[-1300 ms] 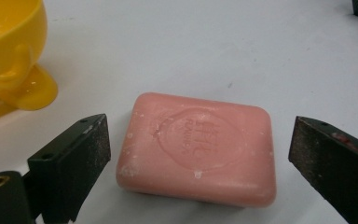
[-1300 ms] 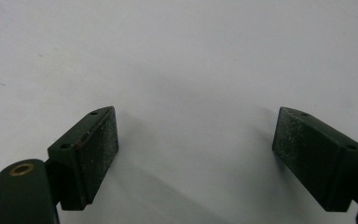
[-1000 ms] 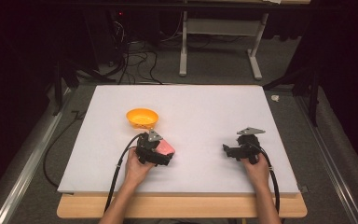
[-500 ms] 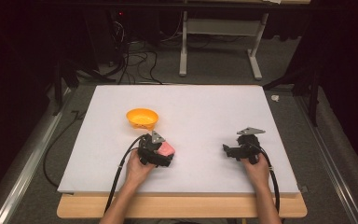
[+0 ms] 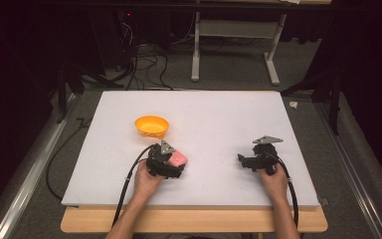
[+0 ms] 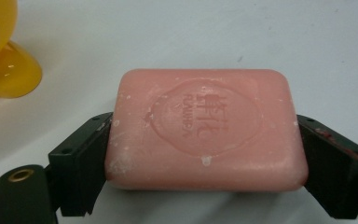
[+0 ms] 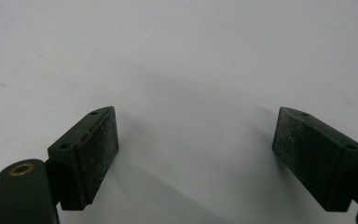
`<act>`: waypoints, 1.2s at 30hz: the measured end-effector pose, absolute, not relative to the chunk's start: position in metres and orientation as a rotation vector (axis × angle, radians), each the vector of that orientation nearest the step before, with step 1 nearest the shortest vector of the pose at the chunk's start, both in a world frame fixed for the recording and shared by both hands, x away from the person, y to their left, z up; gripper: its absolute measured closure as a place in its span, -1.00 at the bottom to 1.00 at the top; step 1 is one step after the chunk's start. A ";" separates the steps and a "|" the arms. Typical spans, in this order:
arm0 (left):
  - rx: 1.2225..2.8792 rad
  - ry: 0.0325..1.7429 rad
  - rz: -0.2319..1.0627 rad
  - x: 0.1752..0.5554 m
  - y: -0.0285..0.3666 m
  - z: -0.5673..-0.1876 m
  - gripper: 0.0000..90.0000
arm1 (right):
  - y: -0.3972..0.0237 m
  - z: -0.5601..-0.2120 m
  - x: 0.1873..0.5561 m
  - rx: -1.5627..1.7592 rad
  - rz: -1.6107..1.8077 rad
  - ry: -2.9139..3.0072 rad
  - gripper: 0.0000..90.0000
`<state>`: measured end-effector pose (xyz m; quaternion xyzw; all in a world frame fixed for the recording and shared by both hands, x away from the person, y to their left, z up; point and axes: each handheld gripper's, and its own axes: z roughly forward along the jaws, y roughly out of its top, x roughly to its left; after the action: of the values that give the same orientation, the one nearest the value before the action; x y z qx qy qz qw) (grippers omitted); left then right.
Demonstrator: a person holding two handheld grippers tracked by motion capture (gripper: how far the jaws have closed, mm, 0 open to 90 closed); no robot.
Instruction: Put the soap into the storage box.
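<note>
**Pink soap pinched at the near edge of the desk**

The left hand-held gripper [image 5: 171,163] pinches a pink soap bar [image 6: 205,128] between its two black jaws — one jaw pressed against each short end of the bar. In the left gripper view the bar lies flat, its stamped oval face turned up, with small white flecks along its edges. The soap [image 5: 177,159] sits low over the white desk [image 5: 219,114], in the near left part of it; whether it touches the surface or hangs just above it cannot be told.

An orange bowl [image 5: 151,126] stands on the desk just beyond the left gripper, near the soap but apart from it. Its yellow-orange wall [image 6: 2,56] shows at the upper left of the left gripper view.

The right hand-held gripper [image 5: 248,162] rests at the near right of the desk, well apart from the soap and the bowl. Its jaws stand spread wide — in the right gripper view only bare white surface [image 7: 186,70] lies between them. A cable trails from each gripper back toward the person's forearms.
</note>
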<state>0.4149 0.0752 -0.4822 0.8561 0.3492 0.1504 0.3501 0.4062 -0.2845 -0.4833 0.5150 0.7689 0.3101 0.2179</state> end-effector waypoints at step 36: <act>2.108 0.910 0.434 0.396 0.097 -0.441 -0.68 | -0.284 -0.483 0.406 1.428 0.858 2.129 -0.67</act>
<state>0.3963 0.0971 -0.4413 0.8300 0.3583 0.1708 0.3918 0.4062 -0.2844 -0.4833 0.5157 0.7687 0.3099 0.2173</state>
